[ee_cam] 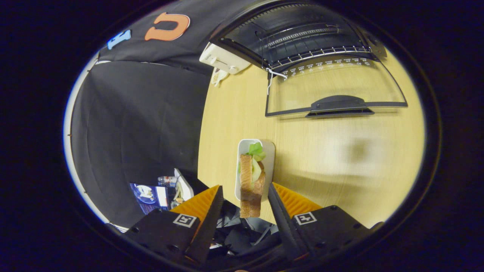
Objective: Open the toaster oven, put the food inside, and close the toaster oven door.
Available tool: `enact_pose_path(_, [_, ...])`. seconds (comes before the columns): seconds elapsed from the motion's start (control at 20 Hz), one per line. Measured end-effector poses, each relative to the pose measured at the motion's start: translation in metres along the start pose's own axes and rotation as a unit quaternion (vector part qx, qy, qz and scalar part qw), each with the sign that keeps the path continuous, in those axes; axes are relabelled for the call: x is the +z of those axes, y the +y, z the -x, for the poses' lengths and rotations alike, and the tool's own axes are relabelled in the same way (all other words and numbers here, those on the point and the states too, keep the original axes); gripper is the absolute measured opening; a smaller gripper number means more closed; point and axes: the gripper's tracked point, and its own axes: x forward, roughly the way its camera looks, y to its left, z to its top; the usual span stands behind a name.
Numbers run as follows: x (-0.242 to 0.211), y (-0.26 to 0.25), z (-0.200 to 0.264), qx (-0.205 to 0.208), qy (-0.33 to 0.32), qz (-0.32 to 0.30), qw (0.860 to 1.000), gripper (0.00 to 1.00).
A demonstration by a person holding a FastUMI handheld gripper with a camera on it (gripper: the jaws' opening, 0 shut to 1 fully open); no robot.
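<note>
The claw stands with its fingers apart, one on each side of the sandwich, neither pressing it. The sandwich rests on a white tray at the near desk edge. Close evenly on the bread faces, with light force to avoid crushing. The toaster oven stands far right, door already lowered flat. Bare desk between gives open room; clear the door handle and rack edge.
</note>
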Motion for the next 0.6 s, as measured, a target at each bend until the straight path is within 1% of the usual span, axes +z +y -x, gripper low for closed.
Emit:
enact_pose_path(0.2, [-0.001, -0.003, -0.012, 0.004, 0.017, -0.011, 1.0, 0.64])
enact_pose_path(0.25, [-0.001, -0.003, -0.015, 0.006, 0.021, -0.016, 1.0, 0.62])
enact_pose_path(0.35, [-0.003, -0.003, -0.017, 0.009, 0.029, -0.022, 0.999, 0.51])
enact_pose_path(0.4, [-0.002, -0.004, -0.016, 0.008, 0.032, -0.022, 0.999, 0.42])
enact_pose_path(0.6, [-0.005, 0.009, -0.003, 0.027, 0.03, -0.004, 0.999, 0.33])
